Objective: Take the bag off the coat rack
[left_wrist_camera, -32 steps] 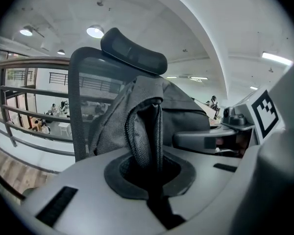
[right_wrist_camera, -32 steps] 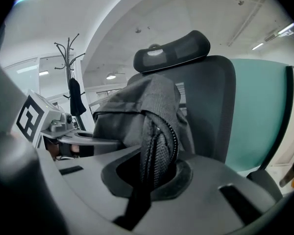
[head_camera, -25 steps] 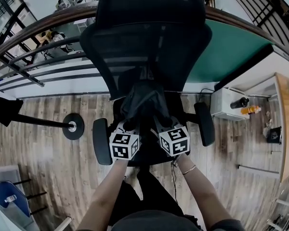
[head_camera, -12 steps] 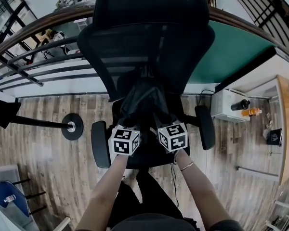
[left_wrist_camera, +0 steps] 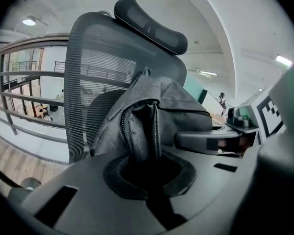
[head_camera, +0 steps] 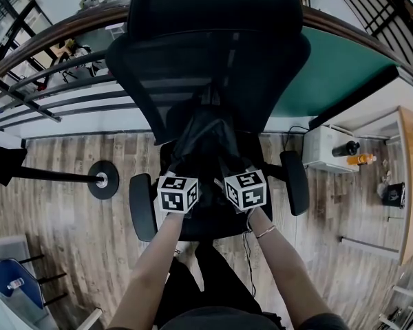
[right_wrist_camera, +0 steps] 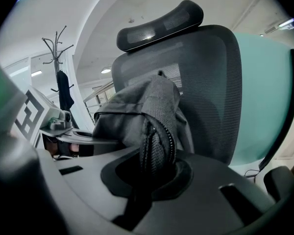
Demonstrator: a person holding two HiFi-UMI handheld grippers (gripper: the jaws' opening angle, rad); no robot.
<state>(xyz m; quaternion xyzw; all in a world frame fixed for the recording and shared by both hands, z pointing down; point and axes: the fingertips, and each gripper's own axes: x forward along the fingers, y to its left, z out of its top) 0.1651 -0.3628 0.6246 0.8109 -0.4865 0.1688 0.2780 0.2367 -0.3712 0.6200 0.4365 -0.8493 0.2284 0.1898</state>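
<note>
Two grippers: the left gripper [left_wrist_camera: 147, 164] and the right gripper [right_wrist_camera: 150, 173] are each closed tight on a fold of the bag [head_camera: 205, 141], with fabric pinched between the jaws in both gripper views.
Change: over the last second both marker cubes have slid a little forward, side by side, toward the office chair [head_camera: 213, 60]; the grip looks the same throughout.
Meaning for the task: the bag is already off the coat rack [right_wrist_camera: 58, 45], so the removal itself looks done; this reads as the carry or set-down onto the chair seat, with release probably the step left.
Bag, place: straight ahead of both grippers and between them, its bulk rising just beyond the jaws and leaning toward the mesh backrest; whether its underside rests on the seat I cannot tell.
Bag, look: dark grey woven cloth, soft and slumped, peaked at the top, with a line of zip teeth running down into each pinched fold; it should sag when let go.
Coat rack: well apart, out past the left gripper's outer side, with a dark garment [right_wrist_camera: 63, 96] hanging on it.
</note>
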